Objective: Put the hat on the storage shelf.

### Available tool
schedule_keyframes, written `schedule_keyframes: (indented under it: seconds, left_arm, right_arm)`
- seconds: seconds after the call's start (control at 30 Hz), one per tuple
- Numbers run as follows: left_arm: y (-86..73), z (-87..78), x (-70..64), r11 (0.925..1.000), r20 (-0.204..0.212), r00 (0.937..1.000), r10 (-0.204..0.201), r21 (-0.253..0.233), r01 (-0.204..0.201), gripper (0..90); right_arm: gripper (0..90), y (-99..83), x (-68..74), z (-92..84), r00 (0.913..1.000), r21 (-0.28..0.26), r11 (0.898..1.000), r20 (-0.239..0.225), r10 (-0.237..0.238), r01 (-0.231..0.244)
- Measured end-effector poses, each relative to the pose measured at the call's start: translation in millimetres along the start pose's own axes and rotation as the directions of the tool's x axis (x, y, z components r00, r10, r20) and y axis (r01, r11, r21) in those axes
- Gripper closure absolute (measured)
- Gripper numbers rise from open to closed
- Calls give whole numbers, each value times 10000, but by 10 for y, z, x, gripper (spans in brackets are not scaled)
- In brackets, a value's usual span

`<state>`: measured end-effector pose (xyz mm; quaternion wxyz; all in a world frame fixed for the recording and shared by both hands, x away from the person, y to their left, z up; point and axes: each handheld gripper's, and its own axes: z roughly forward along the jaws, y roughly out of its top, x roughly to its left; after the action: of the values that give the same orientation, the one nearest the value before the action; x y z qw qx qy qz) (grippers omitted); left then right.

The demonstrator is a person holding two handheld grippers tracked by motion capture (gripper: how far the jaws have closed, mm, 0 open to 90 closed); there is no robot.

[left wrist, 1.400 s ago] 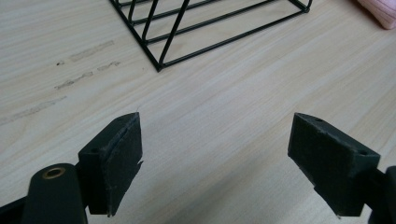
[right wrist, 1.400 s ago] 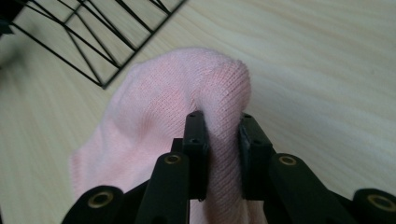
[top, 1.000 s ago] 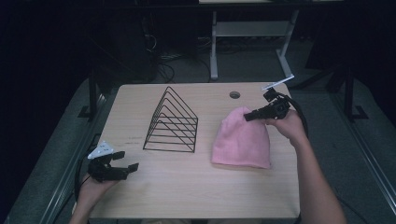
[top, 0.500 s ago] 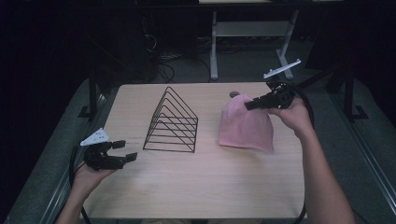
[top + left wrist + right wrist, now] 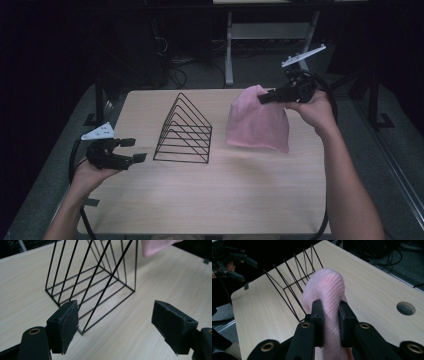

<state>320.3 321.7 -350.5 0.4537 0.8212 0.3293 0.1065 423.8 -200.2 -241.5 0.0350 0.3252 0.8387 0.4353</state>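
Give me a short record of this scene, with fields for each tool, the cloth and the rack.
right tool: shut on the pink cloth, pinching a fold near its top
cloth: hangs from the grip, lower edge at the table
left tool: open, holds nothing, beside the rack
rack: black wire, triangular, stands on the table between the tools

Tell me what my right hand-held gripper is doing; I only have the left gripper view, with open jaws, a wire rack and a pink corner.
Observer: The right hand-held gripper is shut on a pink knitted cloth, pinched at its top fold.
Operator: Say whether the cloth is off the table.
Observer: It hangs from the grip; its lower edge is at the tabletop, contact unclear.
Operator: Place it against the rack.
Observer: In the high view the cloth sits right of the wire rack, apart from it.
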Motion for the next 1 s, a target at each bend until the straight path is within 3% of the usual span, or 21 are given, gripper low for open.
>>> schedule_keyframes:
  seconds: [0.27,0.73,1.0]
  left_arm:
    - [197,-48,29,9993,223,9990,384,-22,-384,215]
    - [385,-108,86,9994,431,9984,352,10,-352,224]
    - [483,-140,89,9991,602,9973,427,0,-428,235]
  right_arm:
    - [772,209,116,-29,9992,-247,9993,-254,-303,297]
    - [772,665,419,-78,9932,-515,9934,-496,-1049,1024]
    - [772,903,572,10,9869,-664,9885,-786,-1406,1355]
